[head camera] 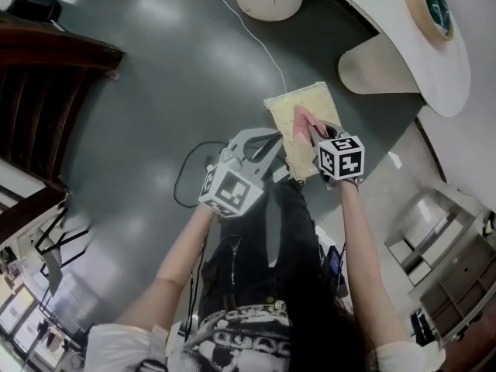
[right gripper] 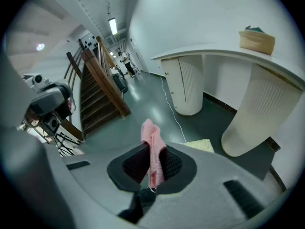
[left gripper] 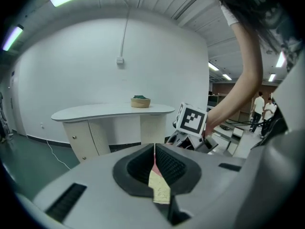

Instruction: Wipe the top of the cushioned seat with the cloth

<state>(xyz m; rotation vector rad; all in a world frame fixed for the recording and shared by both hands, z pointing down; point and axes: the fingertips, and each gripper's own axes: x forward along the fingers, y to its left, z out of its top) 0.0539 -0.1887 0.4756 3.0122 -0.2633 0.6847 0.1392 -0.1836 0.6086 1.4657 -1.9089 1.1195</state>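
Both tools are closed on something. The right tool (head camera: 311, 132) grips a pink cloth (head camera: 301, 119), which stands up between its jaws in the right gripper view and rests on top of the yellow seat (head camera: 310, 99). The left tool (head camera: 273, 142) pinches the seat's thin left edge, just beside the right tool. The seat lies directly ahead of both tools, above the dark floor (head camera: 170, 76) and near the white counter (head camera: 387, 10).
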